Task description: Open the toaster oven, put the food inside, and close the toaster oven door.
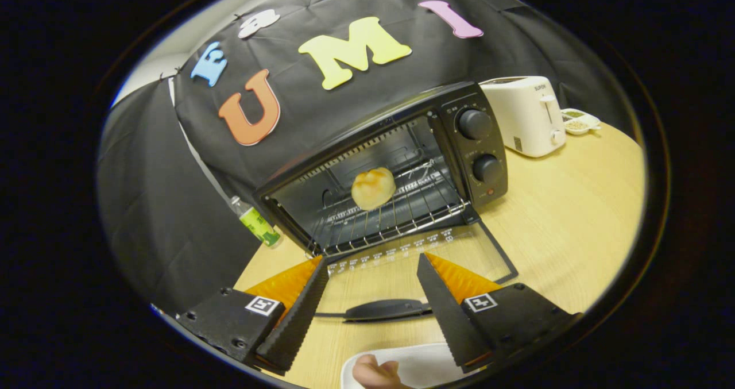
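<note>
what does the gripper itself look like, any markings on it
The gripper has two long wedge-shaped fingers with ribbed, saw-toothed inner faces, spread apart with nothing between them. Each finger grows from a boxy block fixed with screws, and each block carries a small square black-and-white tag. No cable on it is visible.

Single fisheye camera on the gripper (pixel 372 262), tilted, looking forward and slightly down along its spread fingers, close to the bench (pixel 563 216); toaster oven (pixel 390 176) near at 12 o'clock, toaster (pixel 525 116) at 2 o'clock.
</note>
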A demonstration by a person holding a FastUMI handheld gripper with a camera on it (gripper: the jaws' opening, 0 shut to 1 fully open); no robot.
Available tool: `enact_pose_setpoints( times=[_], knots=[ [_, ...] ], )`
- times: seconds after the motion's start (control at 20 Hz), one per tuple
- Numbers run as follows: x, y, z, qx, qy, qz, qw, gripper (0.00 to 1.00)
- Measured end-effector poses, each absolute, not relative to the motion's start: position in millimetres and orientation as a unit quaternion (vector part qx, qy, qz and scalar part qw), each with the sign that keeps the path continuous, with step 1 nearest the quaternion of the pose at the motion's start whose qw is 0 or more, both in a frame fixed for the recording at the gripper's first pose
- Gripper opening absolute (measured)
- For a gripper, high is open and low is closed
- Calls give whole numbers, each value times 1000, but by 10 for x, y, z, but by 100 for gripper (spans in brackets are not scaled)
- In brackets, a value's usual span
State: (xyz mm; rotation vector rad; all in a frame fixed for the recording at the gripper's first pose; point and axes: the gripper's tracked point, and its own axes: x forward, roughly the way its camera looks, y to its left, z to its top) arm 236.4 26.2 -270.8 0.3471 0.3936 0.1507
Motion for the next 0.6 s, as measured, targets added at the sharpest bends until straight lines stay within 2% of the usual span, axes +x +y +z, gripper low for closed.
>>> enact_pose_setpoints(
  times=[0.2,0.45,0.6],
  knots=[
    [2147,245,-2938,92,252,66,961,100],
    [1950,171,-3022,-33,267,32,962,100],
    [1850,218,-3099,-39,278,19,960,100]
  ],
)
